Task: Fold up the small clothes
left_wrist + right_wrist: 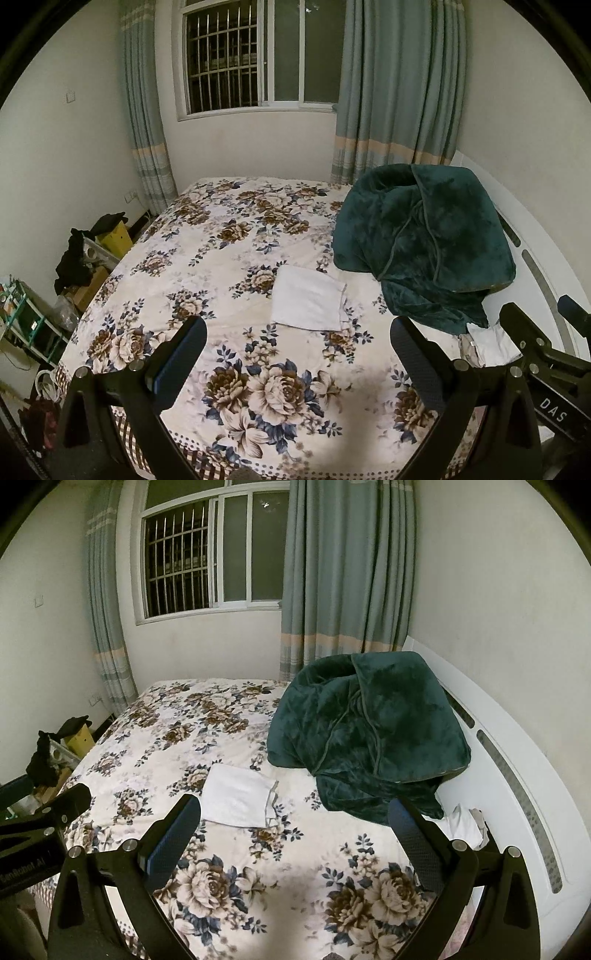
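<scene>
A folded white cloth (308,298) lies flat on the floral bedspread (221,251) near the middle of the bed; it also shows in the right wrist view (238,795). A small pile of white clothes (487,343) lies at the right, below the green blanket, and shows in the right wrist view (467,823). My left gripper (297,332) is open and empty, hovering over the bed's near part. My right gripper (293,812) is open and empty, held alongside to the right.
A dark green plush blanket (421,243) is heaped at the bed's right, against the white headboard (517,775). Boxes, dark clothes and a shelf (81,258) crowd the floor left of the bed. Window and curtains stand behind.
</scene>
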A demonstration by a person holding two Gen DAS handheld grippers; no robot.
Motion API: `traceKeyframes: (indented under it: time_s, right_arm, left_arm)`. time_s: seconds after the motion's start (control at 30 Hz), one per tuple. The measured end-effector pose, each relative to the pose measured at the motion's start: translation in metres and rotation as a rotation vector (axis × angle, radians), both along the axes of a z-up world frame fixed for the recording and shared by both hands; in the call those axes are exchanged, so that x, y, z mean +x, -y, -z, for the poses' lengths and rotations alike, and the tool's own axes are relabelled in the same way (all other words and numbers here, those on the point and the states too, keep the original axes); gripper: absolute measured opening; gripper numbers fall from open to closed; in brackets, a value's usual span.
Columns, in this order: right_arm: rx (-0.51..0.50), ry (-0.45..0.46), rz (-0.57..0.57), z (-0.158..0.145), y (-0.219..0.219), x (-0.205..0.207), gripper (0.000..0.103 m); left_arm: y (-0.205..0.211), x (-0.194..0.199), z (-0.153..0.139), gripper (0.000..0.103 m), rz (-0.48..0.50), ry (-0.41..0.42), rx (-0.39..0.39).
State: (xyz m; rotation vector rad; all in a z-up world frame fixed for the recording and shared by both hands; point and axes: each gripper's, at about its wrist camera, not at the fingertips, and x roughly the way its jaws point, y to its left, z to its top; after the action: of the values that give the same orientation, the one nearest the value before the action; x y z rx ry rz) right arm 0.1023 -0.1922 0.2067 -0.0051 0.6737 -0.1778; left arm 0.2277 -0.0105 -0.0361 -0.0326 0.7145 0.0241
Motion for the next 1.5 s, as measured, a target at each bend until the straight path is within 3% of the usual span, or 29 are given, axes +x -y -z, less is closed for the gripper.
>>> traceKeyframes:
  time_s: [1.5]
  right_arm:
    - [0.005, 0.019, -0.009, -0.014, -0.009, 0.016, 0.103]
  left_arm:
    - [-0.006, -0.014, -0.011, 0.102, -0.05, 0.013, 0.005]
